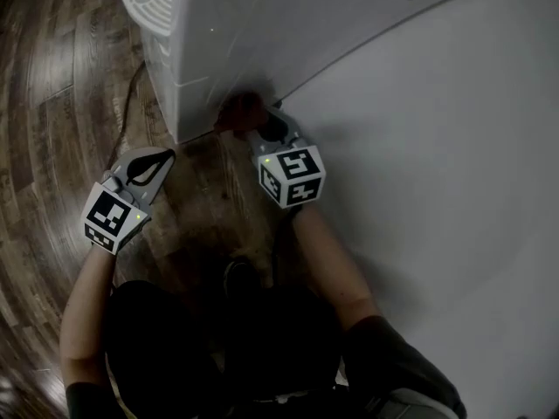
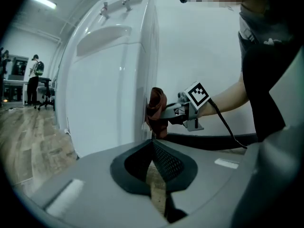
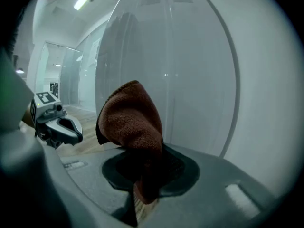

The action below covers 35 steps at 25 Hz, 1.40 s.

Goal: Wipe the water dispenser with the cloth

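Crouching beside 1 white water dispenser (image 1: 227, 51), a person is working with 2 grippers, each carrying 1 marker cube. The right gripper (image 1: 262, 133) is clamping 1 reddish-brown cloth (image 1: 239, 112) between its jaws, and the bunched cloth is touching the dispenser's lower side panel, near the bottom corner beside the white wall (image 1: 437, 147). The left gripper (image 1: 166, 156) is hanging just beside the right one, apart from the dispenser, over the dark wooden floor (image 1: 52, 103); its jaws are meeting at the tips and gripping nothing. Looking from the left gripper's side, 2 taps (image 2: 114, 4) are showing at the dispenser's top, above 1 shallow recess (image 2: 102, 34) in its front. Far off across the room, 1 other person (image 2: 34, 80) is standing near some chairs.
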Motion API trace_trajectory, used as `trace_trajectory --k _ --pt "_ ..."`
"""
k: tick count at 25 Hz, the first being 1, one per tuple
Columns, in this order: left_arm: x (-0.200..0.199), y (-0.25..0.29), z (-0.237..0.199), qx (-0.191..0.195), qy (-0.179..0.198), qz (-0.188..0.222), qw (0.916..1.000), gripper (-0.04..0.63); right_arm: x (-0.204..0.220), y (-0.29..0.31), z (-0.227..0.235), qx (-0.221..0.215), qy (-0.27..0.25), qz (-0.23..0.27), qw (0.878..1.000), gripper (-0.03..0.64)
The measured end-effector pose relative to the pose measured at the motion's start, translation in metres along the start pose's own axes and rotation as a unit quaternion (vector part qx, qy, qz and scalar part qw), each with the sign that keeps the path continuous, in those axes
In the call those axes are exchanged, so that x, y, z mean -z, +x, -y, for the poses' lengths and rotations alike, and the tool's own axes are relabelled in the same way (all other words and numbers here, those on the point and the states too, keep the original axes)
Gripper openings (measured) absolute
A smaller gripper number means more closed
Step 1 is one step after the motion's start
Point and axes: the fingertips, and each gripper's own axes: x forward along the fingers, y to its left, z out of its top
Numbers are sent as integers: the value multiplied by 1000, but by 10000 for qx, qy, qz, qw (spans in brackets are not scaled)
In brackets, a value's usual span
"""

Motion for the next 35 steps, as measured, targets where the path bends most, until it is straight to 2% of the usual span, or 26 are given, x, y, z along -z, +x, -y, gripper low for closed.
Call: trace_trajectory --k 6,8,10,12,16,20,22,25,27,30,33,35 --pt "12 -1 -5 8 -51 -193 9998 17 63 32 -5 -114 -233 -762 9968 63" --pt "7 -7 -6 -54 -86 -155 9998 17 63 25 -8 -89 -143 -748 9971 63" --pt "-12 -16 -6 -124 -137 -61 9998 17 41 2 -11 -83 11 -453 9989 63" --pt "-50 -25 -5 -69 -32 199 9998 17 1 -31 -6 19 40 18 10000 63" --pt "-159 -50 3 48 587 880 9944 17 -115 -108 20 490 -169 1089 9927 63" --pt "-277 -86 21 -149 1043 1495 9831 17 -253 -184 38 762 -406 2217 9713 63" --pt "-324 -104 34 -222 1191 1699 9780 18 -312 -214 42 894 -523 2546 9615 63" --pt "-389 -119 48 -180 1654 2001 9655 17 -393 -241 51 1221 -781 3039 9416 63" --pt "-428 -125 56 -109 1962 2222 9550 17 -436 -253 56 1375 -879 3313 9293 63" --pt "-475 -129 67 -75 2280 2465 9419 17 -489 -266 66 1591 -944 3517 9176 63" --pt "-500 -126 78 -26 2448 2565 9350 17 -525 -274 77 1824 -1047 3600 9089 63" --pt "-504 -123 82 -24 2466 2569 9344 17 -533 -272 85 1940 -1073 3506 9099 63"
